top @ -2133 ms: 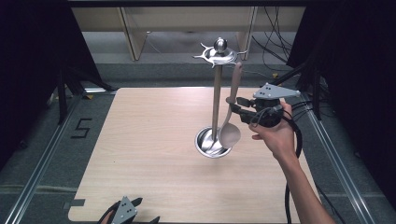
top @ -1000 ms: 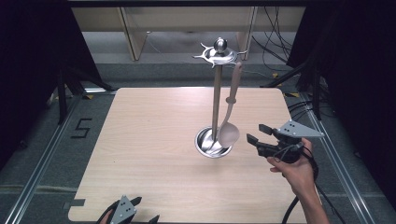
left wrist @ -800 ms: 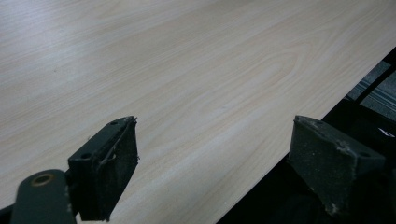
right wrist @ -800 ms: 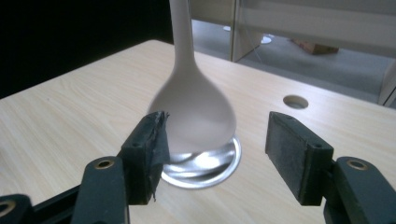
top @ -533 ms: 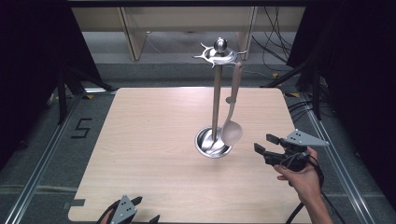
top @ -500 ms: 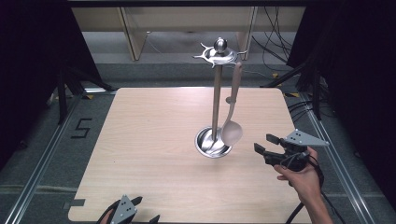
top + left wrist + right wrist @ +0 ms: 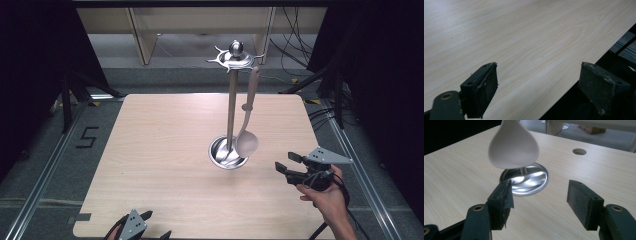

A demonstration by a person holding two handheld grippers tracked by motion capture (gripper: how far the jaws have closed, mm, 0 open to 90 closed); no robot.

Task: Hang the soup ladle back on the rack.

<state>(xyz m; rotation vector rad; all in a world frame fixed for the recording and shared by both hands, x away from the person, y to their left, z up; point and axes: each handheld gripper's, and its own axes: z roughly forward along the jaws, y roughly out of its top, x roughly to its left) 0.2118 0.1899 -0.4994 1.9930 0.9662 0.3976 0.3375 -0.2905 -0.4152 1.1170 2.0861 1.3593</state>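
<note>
A metal utensil stand (image 7: 231,107) rises from its round dish base (image 7: 218,155) at the middle of the wooden table (image 7: 165,145). A pale spoon (image 7: 247,142) hangs from a hook at the stand's top, its bowl just above the base. My right gripper (image 7: 286,163) is low over the table to the right of the base, pointing at it, open and empty. In the right gripper view the spoon bowl (image 7: 513,145) hangs ahead of the open right gripper (image 7: 540,200), over the base (image 7: 534,182). My left gripper (image 7: 156,224) rests open at the table's front edge; in its own view the left gripper (image 7: 537,92) holds nothing.
A small round hole (image 7: 579,151) sits in the tabletop beyond the base. Wooden shelving (image 7: 200,25) and cables (image 7: 295,55) lie behind the table. A floor mark "5" (image 7: 86,137) is at the left. Metal rails (image 7: 360,170) run along both sides.
My right gripper has drawn back from the spoon's handle, sinking toward the near right of the table. The spoon stays hanging on the stand. The left gripper has kept still.
</note>
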